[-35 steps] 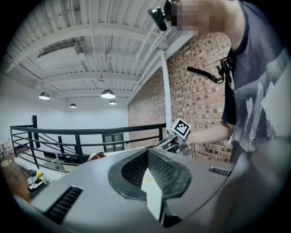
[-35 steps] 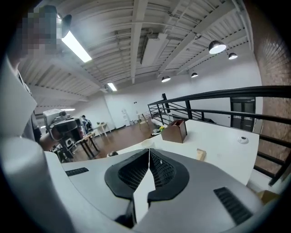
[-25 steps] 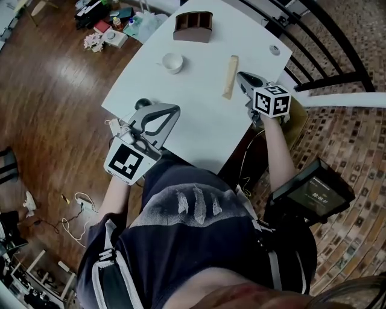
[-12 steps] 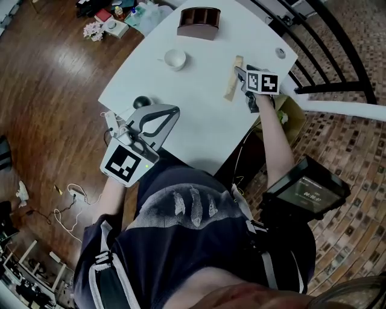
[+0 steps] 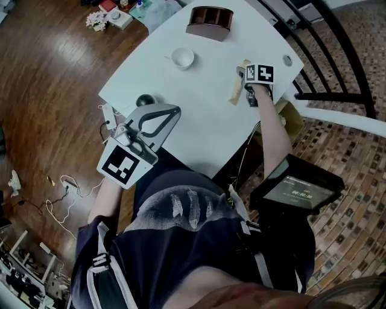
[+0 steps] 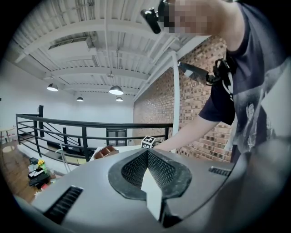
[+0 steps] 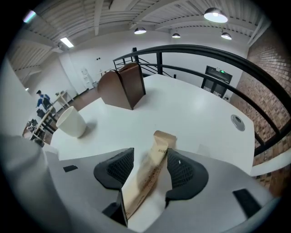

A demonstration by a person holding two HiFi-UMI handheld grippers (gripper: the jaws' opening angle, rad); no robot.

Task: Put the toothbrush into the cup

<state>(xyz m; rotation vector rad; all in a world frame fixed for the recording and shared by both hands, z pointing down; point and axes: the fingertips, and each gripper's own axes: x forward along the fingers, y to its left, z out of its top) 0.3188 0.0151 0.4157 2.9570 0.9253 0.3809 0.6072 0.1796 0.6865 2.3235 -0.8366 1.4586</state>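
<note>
A long tan paper packet with the toothbrush point(image 5: 236, 86) lies flat on the white table point(image 5: 199, 114), toward its right side. My right gripper point(image 5: 244, 84) points steeply down over it. Its jaws are opening and straddle the packet point(image 7: 152, 170), and the pads do not press on it. The white cup point(image 5: 183, 58) stands upright to the left of the packet, and is also seen in the right gripper view point(image 7: 71, 121). My left gripper point(image 5: 158, 117) hovers shut and empty at the table's near edge; its pads point(image 6: 157, 166) meet.
A brown wooden holder point(image 5: 210, 15) stands at the table's far edge. A round cable grommet point(image 5: 287, 60) sits near the right edge. A black ball-like object point(image 5: 145, 99) is at the near left edge. A black railing point(image 5: 325, 54) runs to the right.
My right gripper has moved forward and down over the packet, and its jaws have spread from shut to wide. The left gripper has stayed in place.
</note>
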